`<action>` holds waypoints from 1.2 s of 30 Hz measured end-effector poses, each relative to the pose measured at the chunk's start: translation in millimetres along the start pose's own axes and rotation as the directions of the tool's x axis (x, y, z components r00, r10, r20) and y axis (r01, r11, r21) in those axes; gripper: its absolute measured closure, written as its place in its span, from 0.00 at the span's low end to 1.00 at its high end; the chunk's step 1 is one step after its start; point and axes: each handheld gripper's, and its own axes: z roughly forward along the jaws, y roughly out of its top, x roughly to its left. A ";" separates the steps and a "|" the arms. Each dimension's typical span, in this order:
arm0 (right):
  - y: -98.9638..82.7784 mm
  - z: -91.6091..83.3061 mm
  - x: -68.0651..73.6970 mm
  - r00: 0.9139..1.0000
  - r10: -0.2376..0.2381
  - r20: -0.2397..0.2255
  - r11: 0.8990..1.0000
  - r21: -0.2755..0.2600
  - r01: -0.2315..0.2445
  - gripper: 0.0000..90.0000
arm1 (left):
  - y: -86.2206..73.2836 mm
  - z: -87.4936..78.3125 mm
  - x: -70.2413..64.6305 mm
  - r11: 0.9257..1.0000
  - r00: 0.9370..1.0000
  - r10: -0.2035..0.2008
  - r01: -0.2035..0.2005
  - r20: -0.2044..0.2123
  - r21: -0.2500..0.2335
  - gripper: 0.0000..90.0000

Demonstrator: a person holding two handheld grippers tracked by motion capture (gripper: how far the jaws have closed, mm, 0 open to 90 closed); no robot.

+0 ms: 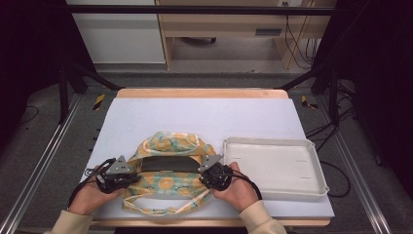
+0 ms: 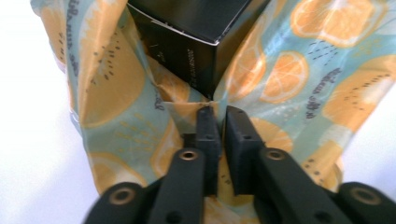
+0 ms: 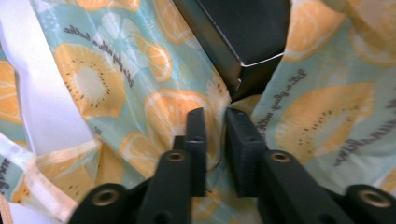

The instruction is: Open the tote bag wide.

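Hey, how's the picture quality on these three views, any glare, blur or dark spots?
High view: even light on the white mat, surroundings fall into dark shadow, fruit-print bag a bit soft. Left gripper view: the mat washes out to white at both sides, the black box is fairly sharp, the near jaws are blurred. Right gripper view: the bag's print is soft, and a highlight runs along the box's edge.

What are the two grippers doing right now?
Left gripper: slightly open, tips at the fruit-print bag.
Right gripper: slightly open, at the bag.
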 end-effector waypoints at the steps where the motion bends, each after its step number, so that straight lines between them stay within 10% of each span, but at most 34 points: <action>1: -0.3 -1.0 -0.3 1.000 0.000 0.002 1.000 -0.006 0.000 0.82 | 0.3 -0.8 -0.1 1.000 1.000 -0.003 0.003 0.001 -0.007 0.89; 15: 7.2 -19.5 -0.2 0.999 0.012 0.030 0.998 -0.063 -0.010 0.56 | 8.1 -16.1 -8.1 0.996 1.000 -0.003 0.003 0.008 -0.088 0.60; 36: -2.0 -47.4 -4.1 0.989 0.088 0.116 0.983 -0.169 -0.067 0.33 | 50.2 -36.4 9.8 0.978 1.000 -0.002 0.000 -0.011 -0.208 0.62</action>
